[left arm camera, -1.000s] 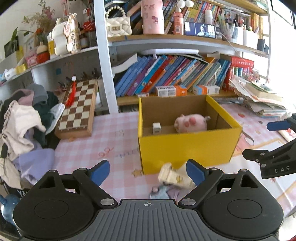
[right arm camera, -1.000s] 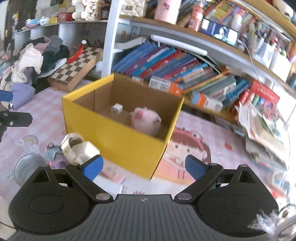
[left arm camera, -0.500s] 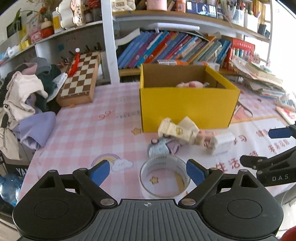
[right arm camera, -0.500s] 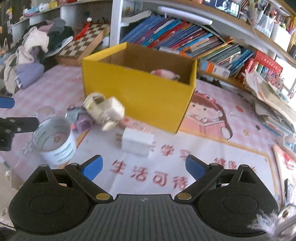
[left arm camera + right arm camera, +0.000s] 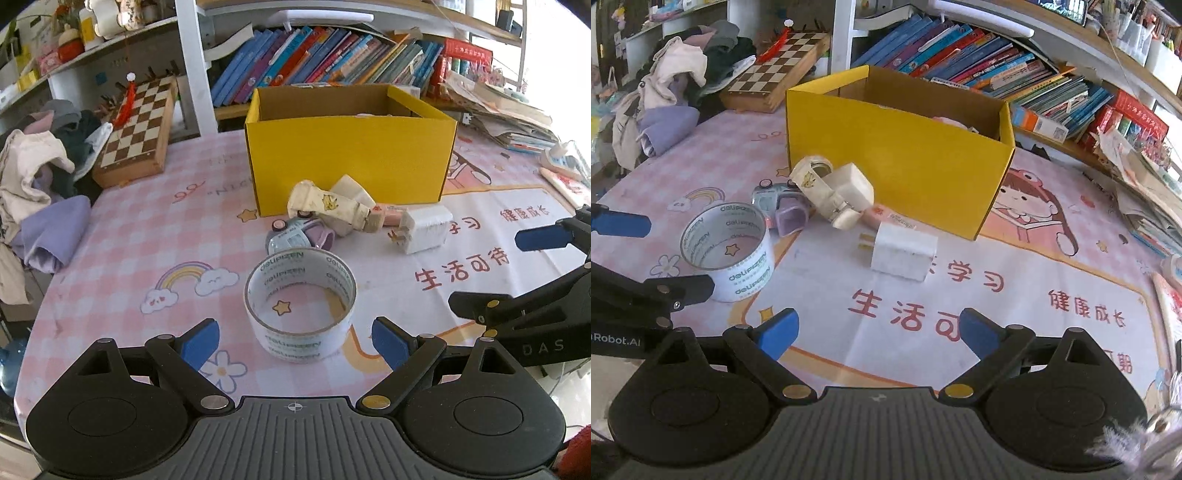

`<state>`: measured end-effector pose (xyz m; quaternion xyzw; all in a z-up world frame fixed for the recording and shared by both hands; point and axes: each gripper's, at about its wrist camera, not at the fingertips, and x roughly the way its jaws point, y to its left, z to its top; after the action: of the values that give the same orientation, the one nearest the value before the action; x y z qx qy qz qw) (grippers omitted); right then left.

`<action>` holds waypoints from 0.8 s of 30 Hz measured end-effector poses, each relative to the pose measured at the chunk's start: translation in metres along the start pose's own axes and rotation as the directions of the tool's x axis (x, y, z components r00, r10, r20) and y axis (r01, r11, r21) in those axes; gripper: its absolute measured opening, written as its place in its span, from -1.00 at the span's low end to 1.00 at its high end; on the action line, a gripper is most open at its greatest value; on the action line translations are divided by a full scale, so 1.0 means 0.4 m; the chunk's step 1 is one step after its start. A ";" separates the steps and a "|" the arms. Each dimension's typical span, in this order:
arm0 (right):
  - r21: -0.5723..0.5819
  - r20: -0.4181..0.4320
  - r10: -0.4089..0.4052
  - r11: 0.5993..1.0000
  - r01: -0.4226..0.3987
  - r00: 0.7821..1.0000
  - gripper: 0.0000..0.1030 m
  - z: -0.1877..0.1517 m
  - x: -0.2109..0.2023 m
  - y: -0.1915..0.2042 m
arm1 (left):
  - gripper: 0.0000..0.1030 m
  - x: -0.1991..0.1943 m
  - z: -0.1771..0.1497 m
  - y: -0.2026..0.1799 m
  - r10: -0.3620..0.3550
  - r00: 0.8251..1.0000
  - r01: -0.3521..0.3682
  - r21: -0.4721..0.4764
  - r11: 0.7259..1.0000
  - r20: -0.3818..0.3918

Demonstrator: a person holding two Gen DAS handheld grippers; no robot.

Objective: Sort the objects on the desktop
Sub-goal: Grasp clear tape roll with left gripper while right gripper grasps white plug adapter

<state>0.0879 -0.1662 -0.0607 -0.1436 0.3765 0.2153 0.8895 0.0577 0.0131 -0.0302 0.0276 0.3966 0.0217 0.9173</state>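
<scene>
A clear tape roll (image 5: pixel 300 305) stands on the mat right in front of my open, empty left gripper (image 5: pixel 295 345); it also shows in the right wrist view (image 5: pixel 727 251). Behind it lie a small toy car (image 5: pixel 295 234), a cream strap-like item (image 5: pixel 332 206), a pink eraser (image 5: pixel 391 219) and a white plug adapter (image 5: pixel 424 229), also in the right view (image 5: pixel 903 251). A yellow box (image 5: pixel 351 158) stands behind them. My right gripper (image 5: pixel 877 334) is open and empty, short of the adapter.
A chessboard case (image 5: pixel 138 129) and a pile of clothes (image 5: pixel 37 177) lie at the left. Books fill the shelf (image 5: pixel 332 62) behind the box. Stacked papers (image 5: pixel 509 114) sit at the right. The table edge runs along the left.
Both grippers have pulled back and lower from the yellow box. The tape roll, adapter and toy car have come into view in front of them. Both stayed open.
</scene>
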 end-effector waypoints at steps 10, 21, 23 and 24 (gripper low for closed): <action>0.027 -0.024 0.027 0.999 -0.026 0.999 0.37 0.021 0.029 -0.026 | 0.75 0.038 0.004 0.016 -0.021 0.999 0.019 -0.056 0.998 -0.029; 0.009 -0.062 0.030 1.000 -0.030 0.998 0.43 0.056 0.078 -0.045 | 0.78 0.082 0.030 -0.002 -0.017 0.999 0.016 -0.005 1.000 -0.040; 0.013 -0.074 0.033 0.999 -0.032 0.997 0.43 0.063 0.091 -0.053 | 0.78 0.093 0.035 0.002 -0.013 0.999 0.012 -0.015 1.000 -0.051; 0.017 -0.082 0.034 0.999 -0.032 0.996 0.43 0.066 0.098 -0.057 | 0.78 0.098 0.038 0.004 -0.012 0.998 0.011 -0.019 1.000 -0.056</action>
<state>0.1399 -0.1642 -0.0693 -0.1390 0.4166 0.2209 0.8708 0.0956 0.0166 -0.0482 0.0161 0.4221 0.0211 0.9062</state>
